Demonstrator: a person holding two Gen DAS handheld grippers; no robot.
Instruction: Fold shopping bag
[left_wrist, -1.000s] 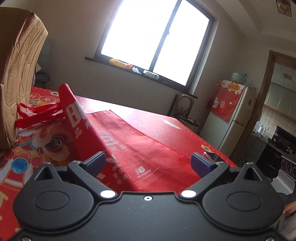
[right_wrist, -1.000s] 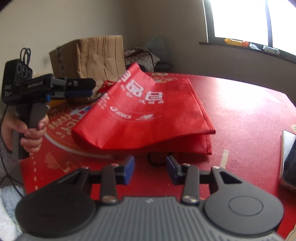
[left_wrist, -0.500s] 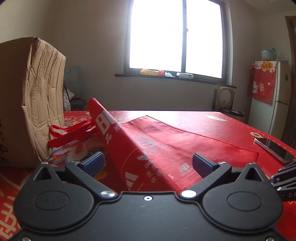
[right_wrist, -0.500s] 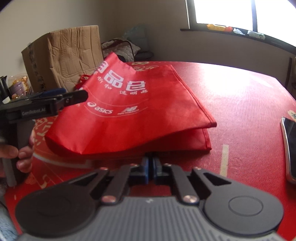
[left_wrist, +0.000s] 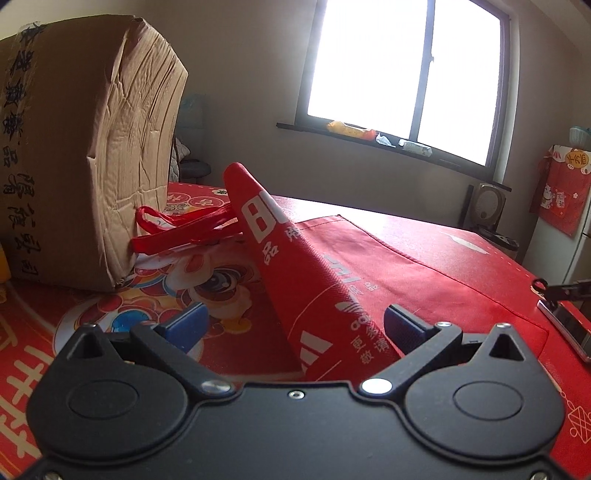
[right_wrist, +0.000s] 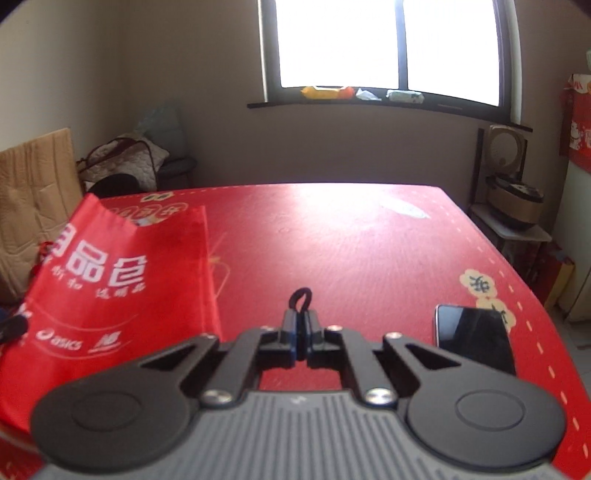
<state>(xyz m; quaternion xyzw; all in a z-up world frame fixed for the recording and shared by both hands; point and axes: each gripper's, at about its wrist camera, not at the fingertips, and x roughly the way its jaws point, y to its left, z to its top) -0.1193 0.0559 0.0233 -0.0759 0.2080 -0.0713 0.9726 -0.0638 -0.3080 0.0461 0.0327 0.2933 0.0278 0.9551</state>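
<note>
The red shopping bag (left_wrist: 369, 280) lay on the red patterned table (right_wrist: 351, 240), one side of it standing up in a raised ridge that ran toward the left gripper (left_wrist: 295, 325). That gripper's jaws stood wide apart, with the near end of the ridge rising between the blue pads (left_wrist: 186, 325) but pressed by neither. The bag's handles (left_wrist: 177, 229) trailed toward the cardboard box (left_wrist: 85, 166) on the left of the table. In the right wrist view the bag sat off to the left of the right gripper (right_wrist: 301, 332), whose jaws were drawn together on a small black cord loop (right_wrist: 301, 297), not on the bag. A phone (right_wrist: 476, 338) lay on the table to that gripper's right.
</note>
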